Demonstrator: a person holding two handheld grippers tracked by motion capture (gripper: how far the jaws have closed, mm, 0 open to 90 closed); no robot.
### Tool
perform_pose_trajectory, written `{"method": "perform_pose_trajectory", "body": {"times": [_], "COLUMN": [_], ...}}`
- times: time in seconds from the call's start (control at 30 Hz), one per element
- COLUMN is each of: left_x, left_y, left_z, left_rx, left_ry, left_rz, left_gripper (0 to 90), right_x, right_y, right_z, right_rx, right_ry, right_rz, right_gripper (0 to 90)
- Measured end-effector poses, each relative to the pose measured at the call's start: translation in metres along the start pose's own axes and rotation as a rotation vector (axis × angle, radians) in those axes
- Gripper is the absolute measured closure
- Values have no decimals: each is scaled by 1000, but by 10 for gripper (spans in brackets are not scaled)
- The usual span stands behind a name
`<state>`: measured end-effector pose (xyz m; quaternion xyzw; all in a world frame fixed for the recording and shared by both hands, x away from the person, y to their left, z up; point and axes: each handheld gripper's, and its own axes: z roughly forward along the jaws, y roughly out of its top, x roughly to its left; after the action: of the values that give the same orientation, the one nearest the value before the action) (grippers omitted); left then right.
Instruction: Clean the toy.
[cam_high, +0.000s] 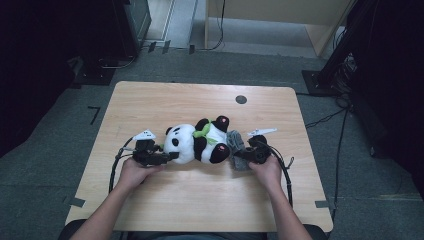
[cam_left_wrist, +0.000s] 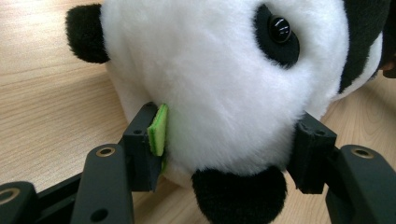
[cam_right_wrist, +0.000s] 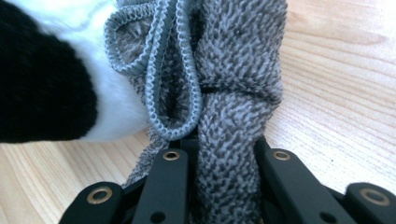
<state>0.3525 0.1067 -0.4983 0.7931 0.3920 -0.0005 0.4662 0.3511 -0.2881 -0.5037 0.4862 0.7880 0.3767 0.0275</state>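
Observation:
A black-and-white panda plush (cam_high: 197, 142) with a green scarf lies on its side in the middle of the wooden table (cam_high: 200, 100). My left gripper (cam_high: 172, 157) is clamped on the panda's head (cam_left_wrist: 224, 84), with a green pad (cam_left_wrist: 158, 128) pressed into the white fur on one side and the other jaw dug in opposite. A grey knitted cloth (cam_high: 236, 142) is bunched against the panda's lower end. In the right gripper view the cloth (cam_right_wrist: 233, 93) is pinched between the jaws of my right gripper (cam_right_wrist: 224, 154), beside the panda's black and white fur (cam_right_wrist: 46, 79).
A small round dark hole (cam_high: 241, 99) sits near the table's far edge. Bare wood lies in front of and behind the plush. Dark equipment stands on the floor left and right, a wooden cabinet (cam_high: 280, 15) at the back, and cables (cam_high: 330, 117) trail on the right.

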Motion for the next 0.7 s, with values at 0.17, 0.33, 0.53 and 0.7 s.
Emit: {"method": "perform_pose_trajectory", "body": {"times": [0.17,0.33,0.53,0.7], "left_x": [0,0,0,0], "left_y": [0,0,0,0], "left_z": [0,0,0,0], "left_rx": [2,2,3,-3], "left_ry": [-1,2,1,-2], "left_rz": [-1,4,6,4], "left_gripper": [387,387,387,386], "right_x": [-6,-6,-19,-35], "right_y": [3,13,26,28], "right_z": [-12,-31,-47,-60], "right_rx": [-32,-127,-189,-244], "right_ry": [-22,-9,-40,-67], "right_rz": [24,27,24,43], "right_gripper": [786,785,784,784]}}
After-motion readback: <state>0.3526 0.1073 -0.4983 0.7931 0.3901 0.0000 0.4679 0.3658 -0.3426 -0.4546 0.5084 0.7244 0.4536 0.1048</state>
